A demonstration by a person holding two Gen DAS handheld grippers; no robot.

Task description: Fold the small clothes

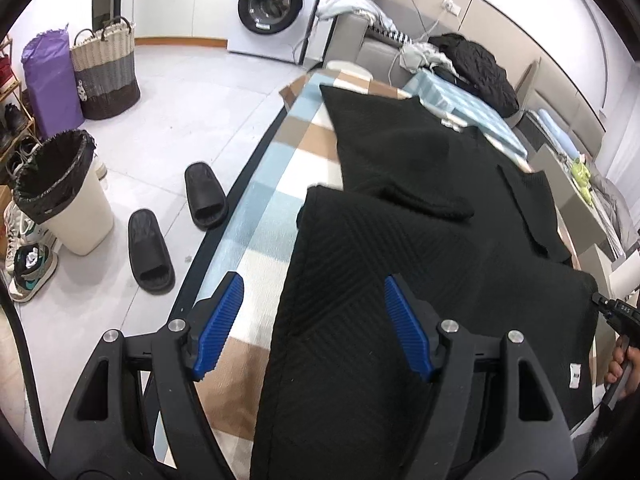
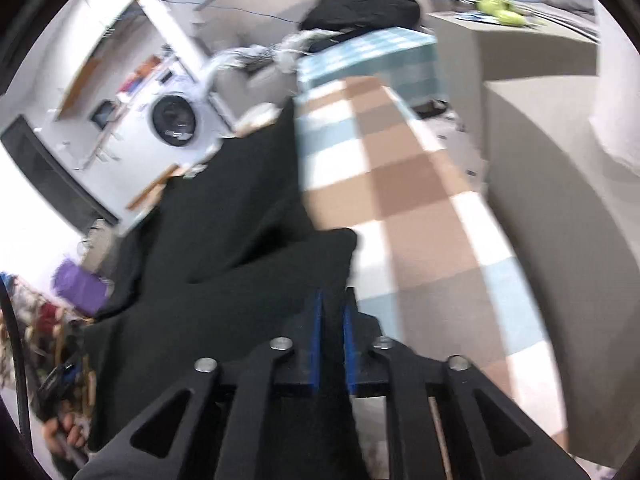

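Note:
A black knit garment (image 1: 420,208) lies spread on the checked cloth of the table (image 1: 280,168), with a near part folded over toward me. My left gripper (image 1: 312,304) is open, its blue pads either side of the garment's near left edge, just above it. In the blurred right wrist view my right gripper (image 2: 331,320) is shut on a fold of the black garment (image 2: 240,208) and holds it lifted over the table (image 2: 404,184). The right gripper's tip also shows in the left wrist view (image 1: 612,312) at the garment's right edge.
On the floor to the left lie two black slippers (image 1: 176,224), a lined bin (image 1: 64,192), a woven basket (image 1: 108,68) and a purple bag (image 1: 48,80). A washing machine (image 1: 276,8) stands at the back. A black jacket (image 1: 480,68) and a checked box (image 1: 468,112) lie beyond the table.

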